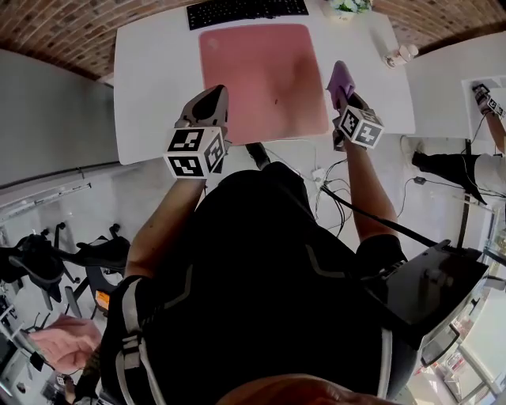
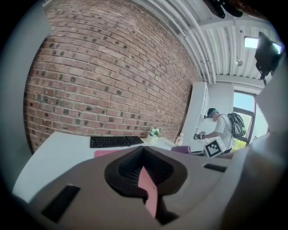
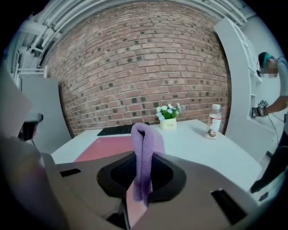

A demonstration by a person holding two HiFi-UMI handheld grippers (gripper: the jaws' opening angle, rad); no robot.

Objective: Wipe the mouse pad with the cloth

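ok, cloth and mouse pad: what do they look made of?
The cloth looks like microfiber or terry: purple, fuzzy nap, soft fold. The mouse pad: pink, flat, matte, no glare; fabric-topped or leatherette, can't tell.

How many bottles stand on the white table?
1. The bottle stands near the table's far right corner, right of the flower pot. No other shows in any view.

Mouse pad point(image 1: 265, 79) bare — keyboard point(image 1: 245, 10) borders far edge.
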